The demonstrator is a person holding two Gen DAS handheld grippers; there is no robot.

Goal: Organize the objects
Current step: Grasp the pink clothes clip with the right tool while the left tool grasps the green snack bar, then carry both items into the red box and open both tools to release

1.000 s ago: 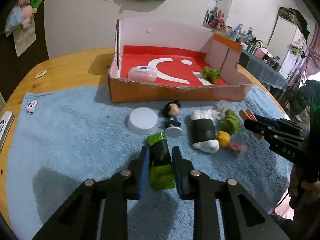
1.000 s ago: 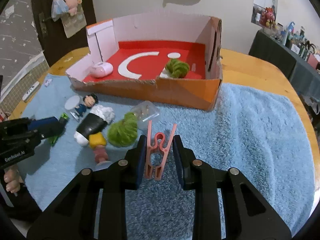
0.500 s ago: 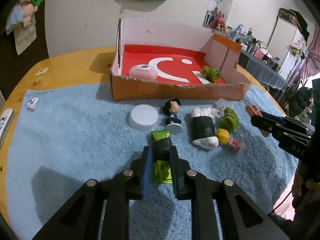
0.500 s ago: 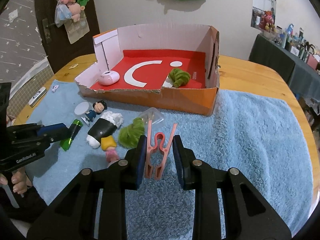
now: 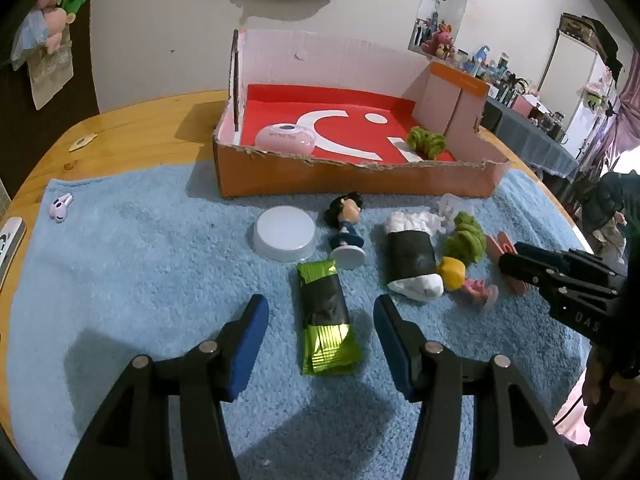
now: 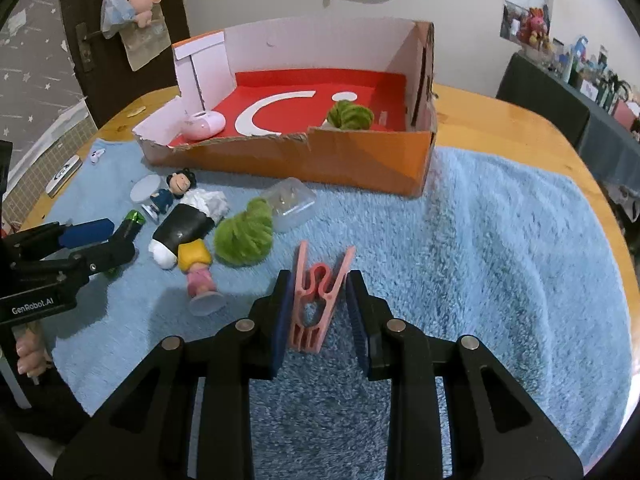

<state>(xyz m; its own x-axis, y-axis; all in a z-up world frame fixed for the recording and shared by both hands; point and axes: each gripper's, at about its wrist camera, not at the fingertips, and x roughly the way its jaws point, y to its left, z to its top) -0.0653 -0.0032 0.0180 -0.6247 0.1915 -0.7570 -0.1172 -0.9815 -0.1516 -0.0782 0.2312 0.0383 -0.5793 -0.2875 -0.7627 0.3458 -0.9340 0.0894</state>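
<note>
A green and black foil packet [image 5: 325,316] lies flat on the blue towel between the wide-open fingers of my left gripper [image 5: 318,312], touching neither; it also shows in the right wrist view [image 6: 129,224]. My right gripper [image 6: 318,300] has its jaws slightly parted around a pink clothes peg [image 6: 316,300], which leans against the left pad with a gap at the right pad. An open orange cardboard box [image 5: 352,176] with a red floor stands at the back and holds a pink round device [image 5: 285,139] and a green fuzzy ball [image 5: 426,141].
On the towel [image 5: 120,264] lie a white lid [image 5: 285,233], a dark-haired figurine [image 5: 347,228], a black and white roll [image 5: 412,256], a green fuzzy ball [image 6: 245,232], a yellow-haired figurine [image 6: 198,268] and a clear plastic cup [image 6: 290,204]. A white earbud [image 5: 60,207] lies far left.
My left gripper has opened wide and let go of the foil packet, which now lies on the towel. My right gripper's jaws have widened around the pink peg.
</note>
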